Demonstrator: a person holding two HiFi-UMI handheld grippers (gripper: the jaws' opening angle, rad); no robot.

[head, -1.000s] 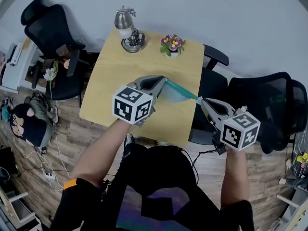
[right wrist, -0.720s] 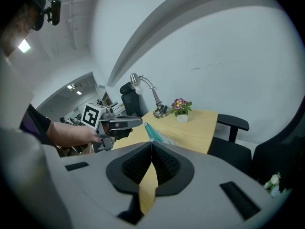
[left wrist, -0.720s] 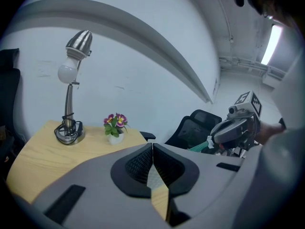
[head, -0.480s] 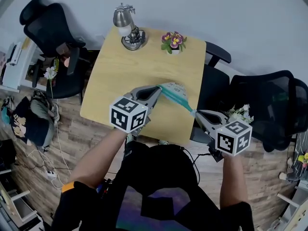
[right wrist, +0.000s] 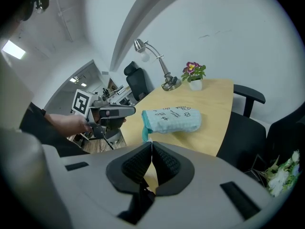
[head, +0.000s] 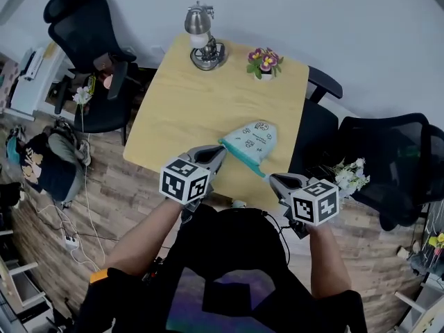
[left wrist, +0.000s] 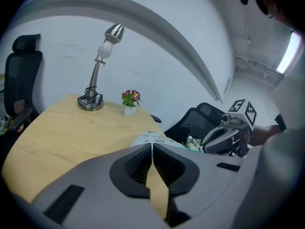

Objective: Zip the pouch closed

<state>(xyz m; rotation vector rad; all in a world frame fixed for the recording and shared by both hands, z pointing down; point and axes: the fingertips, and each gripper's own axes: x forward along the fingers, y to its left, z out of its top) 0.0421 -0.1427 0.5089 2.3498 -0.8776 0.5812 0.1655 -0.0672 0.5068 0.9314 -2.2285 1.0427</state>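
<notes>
A teal pouch [head: 251, 143] with small dark prints lies on the wooden table [head: 187, 109] near its front right corner. Its zip edge runs along the near side, between my two grippers. My left gripper [head: 221, 149] is shut at the pouch's left corner, and the pouch [left wrist: 151, 138] shows just past its closed jaws [left wrist: 151, 145]. My right gripper [head: 271, 177] is shut at the zip edge's right end, over the table's front edge. In the right gripper view the teal edge of the pouch [right wrist: 174, 119] drops down to that gripper's closed tips [right wrist: 151, 142].
A silver desk lamp [head: 202, 44] and a small flower pot [head: 263, 62] stand at the table's far edge. Black office chairs stand at the left [head: 90, 40] and right [head: 388, 165]. White flowers [head: 349, 175] sit beside the right gripper. Bags lie on the floor at left.
Both grippers have come down and back toward the table's front edge with the pouch between them. The pouch, stretched in the air before, now lies on the tabletop.
</notes>
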